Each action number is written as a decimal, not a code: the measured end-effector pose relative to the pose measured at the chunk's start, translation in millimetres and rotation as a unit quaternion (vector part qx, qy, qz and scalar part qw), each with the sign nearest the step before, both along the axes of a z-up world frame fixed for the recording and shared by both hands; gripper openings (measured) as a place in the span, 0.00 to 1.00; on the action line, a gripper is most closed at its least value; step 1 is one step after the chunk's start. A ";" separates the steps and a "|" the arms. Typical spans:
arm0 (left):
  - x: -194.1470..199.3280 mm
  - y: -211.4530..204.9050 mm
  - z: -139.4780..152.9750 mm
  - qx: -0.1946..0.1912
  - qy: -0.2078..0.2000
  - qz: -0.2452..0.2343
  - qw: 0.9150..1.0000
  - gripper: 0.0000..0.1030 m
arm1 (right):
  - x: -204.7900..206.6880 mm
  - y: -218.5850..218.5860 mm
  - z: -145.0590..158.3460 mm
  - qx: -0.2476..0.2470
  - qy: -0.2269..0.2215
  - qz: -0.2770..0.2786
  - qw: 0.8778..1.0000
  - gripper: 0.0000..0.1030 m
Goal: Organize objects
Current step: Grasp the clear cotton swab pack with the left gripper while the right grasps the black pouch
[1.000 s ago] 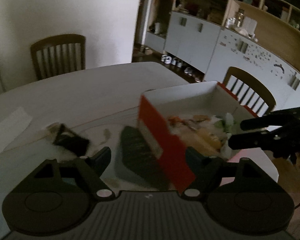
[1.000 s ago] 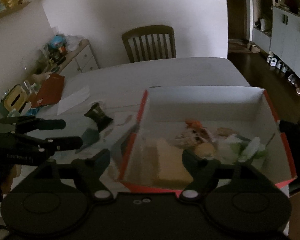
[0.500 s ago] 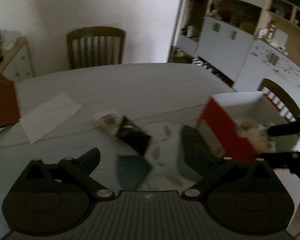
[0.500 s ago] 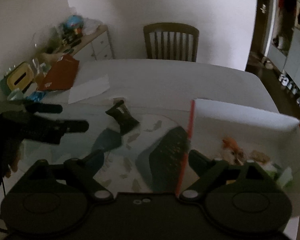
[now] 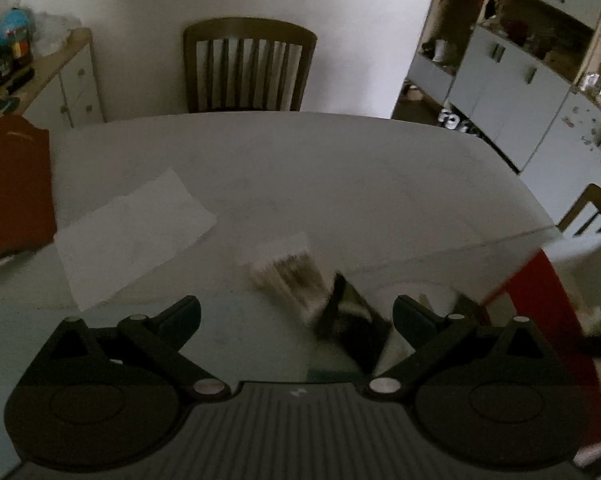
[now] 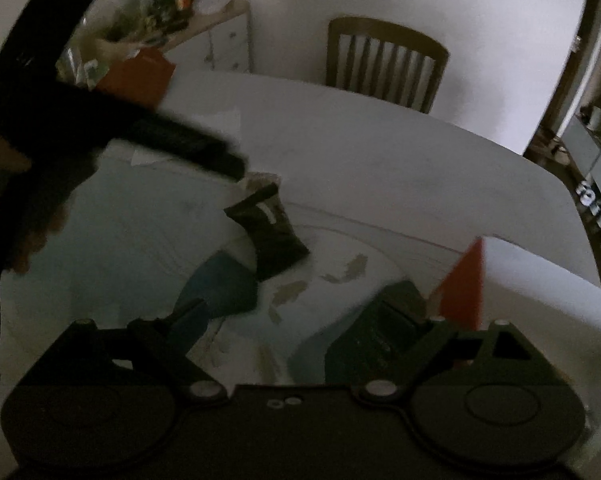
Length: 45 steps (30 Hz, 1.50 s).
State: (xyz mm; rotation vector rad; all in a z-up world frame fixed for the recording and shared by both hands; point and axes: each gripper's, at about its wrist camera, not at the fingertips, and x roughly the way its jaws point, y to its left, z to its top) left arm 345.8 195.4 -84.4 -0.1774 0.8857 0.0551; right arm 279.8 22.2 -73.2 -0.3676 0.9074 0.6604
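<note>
Red-sided box [image 5: 548, 308] with white inside sits at roughly 3 o'clock in the left wrist view, right at the edge of the pale counter [image 5: 300, 168], and at about 4 o'clock in the right wrist view. Lighting is pretty dim and both shots are smeared, so details are rough.

Left tool [image 5: 296, 314] has its fingers spread wide with nothing between them. Just ahead of it, toward 1 o'clock, there's a small dark packet [image 5: 352, 332] lying on the counter, with a blurry pale packet [image 5: 288, 276] touching its far side. In the right wrist view the left tool [image 6: 236, 168] reaches in from 10 o'clock, its tip just above those packets.

Right tool [image 6: 300, 312] is also wide open and empty, hovering over a patterned placemat [image 6: 332, 276] with leaf shapes on it. The dark packet is at about 11 o'clock from it.

Other stuff: a white sheet of paper [image 5: 132, 236] at 10 o'clock in the left view, a dark red folder [image 5: 12, 192] at 9 o'clock near the counter edge, and a wooden chair [image 5: 248, 68] at 12 o'clock against the wall.
</note>
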 end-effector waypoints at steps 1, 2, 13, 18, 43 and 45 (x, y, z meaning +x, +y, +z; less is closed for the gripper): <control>9.6 -0.4 -2.3 0.004 0.006 0.004 1.000 1.00 | 2.4 4.0 -3.3 -0.005 0.000 0.005 1.000 0.88; 16.9 0.1 -3.6 0.004 0.010 0.006 1.000 1.00 | 5.3 8.0 -6.9 -0.011 0.001 0.009 1.000 0.88; 85.0 9.8 -41.5 -0.014 0.099 0.042 0.994 1.00 | 36.2 44.5 -37.7 -0.049 0.010 0.044 0.998 0.88; 100.3 10.7 -57.8 -0.030 0.133 0.054 0.989 1.00 | 48.1 58.5 -51.6 -0.071 0.005 0.057 0.996 0.86; 100.0 -8.3 -77.1 0.040 0.139 0.051 0.988 0.77 | 60.7 84.6 -77.6 -0.071 0.005 0.070 0.995 0.44; 97.2 -5.7 -73.3 0.032 0.132 0.048 0.990 0.66 | 57.6 84.4 -76.1 -0.069 0.005 0.070 0.995 0.41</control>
